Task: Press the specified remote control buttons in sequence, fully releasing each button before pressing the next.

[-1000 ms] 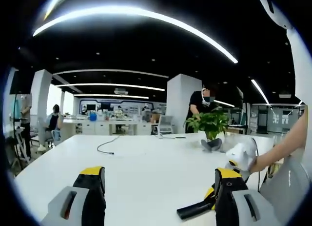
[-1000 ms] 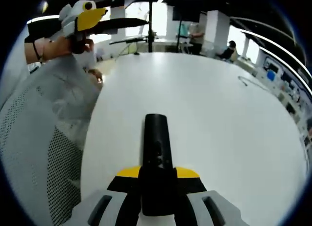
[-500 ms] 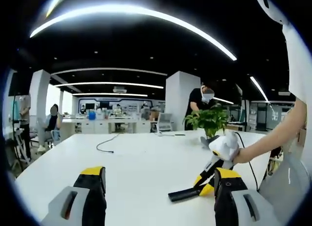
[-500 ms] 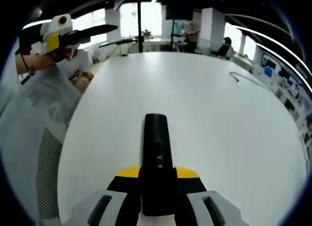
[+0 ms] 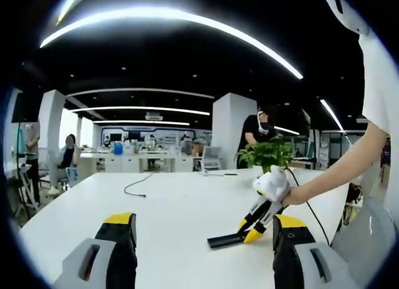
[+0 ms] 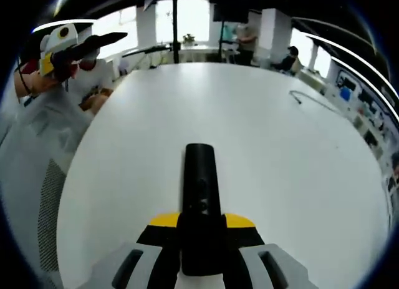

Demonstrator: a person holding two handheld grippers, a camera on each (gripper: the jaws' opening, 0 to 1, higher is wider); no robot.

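Right now, my readout:
Right gripper (image 6: 201, 230): my jaws are clenched on the black remote (image 6: 200, 195), which sticks straight forward from between the yellow-tipped pads, over the white table (image 6: 262, 145).
Remote from the left gripper view: I see the right gripper (image 5: 252, 223) coming in from the right, held by a hand (image 5: 280, 192), tilted down with the remote (image 5: 225, 240) at its tip, low over the table (image 5: 181, 208); I cannot tell whether it touches.
Left gripper (image 5: 202, 251): my jaws are released, spread wide, nothing between them.
Left gripper from the right gripper view: raised at upper left (image 6: 81, 45), well apart from the remote.
Background: potted plant (image 5: 269, 156) at the table's far edge, a loose cable (image 5: 134, 186) on the table, a grey mesh chair (image 6: 43, 176) beside it.
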